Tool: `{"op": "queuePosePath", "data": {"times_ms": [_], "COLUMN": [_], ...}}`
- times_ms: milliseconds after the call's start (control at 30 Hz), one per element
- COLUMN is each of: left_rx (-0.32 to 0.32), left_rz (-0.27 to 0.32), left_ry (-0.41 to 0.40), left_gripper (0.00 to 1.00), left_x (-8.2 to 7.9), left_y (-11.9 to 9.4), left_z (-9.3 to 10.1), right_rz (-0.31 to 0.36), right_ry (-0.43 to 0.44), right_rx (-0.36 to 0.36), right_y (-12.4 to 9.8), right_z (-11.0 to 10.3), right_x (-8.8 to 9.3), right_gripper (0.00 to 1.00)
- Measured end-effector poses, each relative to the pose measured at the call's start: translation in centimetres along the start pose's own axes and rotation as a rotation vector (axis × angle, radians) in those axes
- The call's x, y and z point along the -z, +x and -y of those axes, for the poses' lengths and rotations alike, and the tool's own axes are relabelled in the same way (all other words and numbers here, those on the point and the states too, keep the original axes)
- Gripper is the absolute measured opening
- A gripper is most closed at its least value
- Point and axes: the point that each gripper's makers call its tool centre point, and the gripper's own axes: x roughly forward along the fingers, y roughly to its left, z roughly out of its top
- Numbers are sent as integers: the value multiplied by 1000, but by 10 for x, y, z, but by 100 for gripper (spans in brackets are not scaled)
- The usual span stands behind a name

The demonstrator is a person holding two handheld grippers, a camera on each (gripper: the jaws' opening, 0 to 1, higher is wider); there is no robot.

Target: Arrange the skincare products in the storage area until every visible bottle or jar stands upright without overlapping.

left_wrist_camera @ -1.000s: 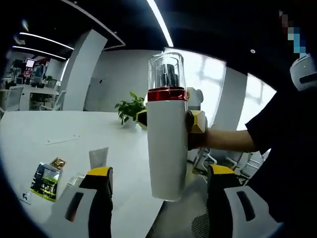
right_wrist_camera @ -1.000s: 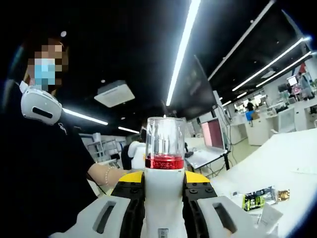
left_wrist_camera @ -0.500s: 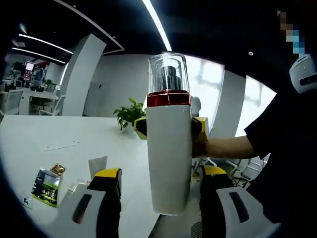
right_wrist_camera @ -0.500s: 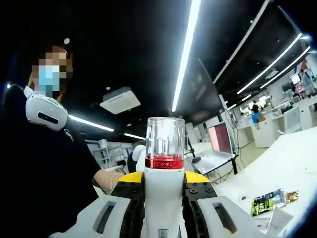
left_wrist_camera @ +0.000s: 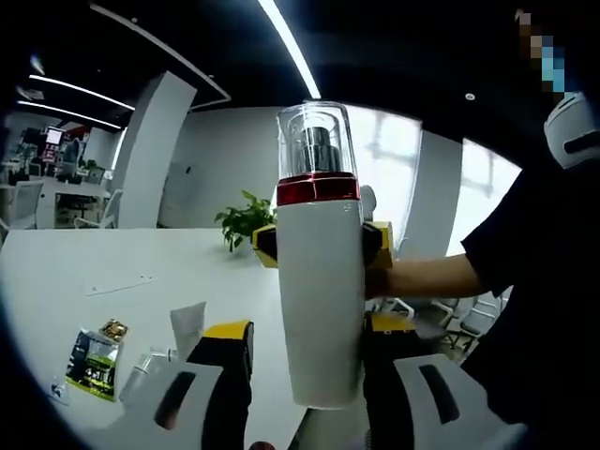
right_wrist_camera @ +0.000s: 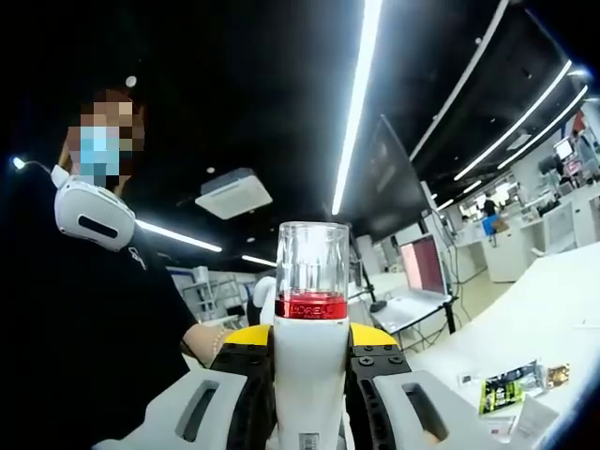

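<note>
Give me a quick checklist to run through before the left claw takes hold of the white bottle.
1. Right claw clamped on the white bottle: ok.
2. Bottle upright: ok.
3. Clear cap seated above the red band: ok.
4. Left claw open wide enough around the bottle's lower half: ok.
5. Left claw touching the bottle: cannot tell.
6. Free spot on the white table away from the green sachet: ok.

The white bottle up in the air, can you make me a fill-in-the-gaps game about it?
1. The bottle has a ____ band under its clear cap.
2. The ____ gripper is clamped on the bottle.
3. A green ____ stands behind on the table.

Missing words: red; right; plant
</note>
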Motion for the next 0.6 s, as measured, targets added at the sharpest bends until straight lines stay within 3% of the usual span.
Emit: {"op": "queuePosePath", "data": {"times_ms": [133, 600], "left_rx": [6, -45], "left_rz": [-12, -19], "left_ry": [57, 48], "left_gripper": [33, 28], "left_x": [0, 4], "left_y": [4, 3], "left_z": [7, 4], "right_rz": [-2, -20], "right_ry": [-2, -31], "right_rx": [14, 24], "right_y": [-2, -5], "right_z": [3, 5], "right_x": [0, 3], "right_gripper": [18, 19]}}
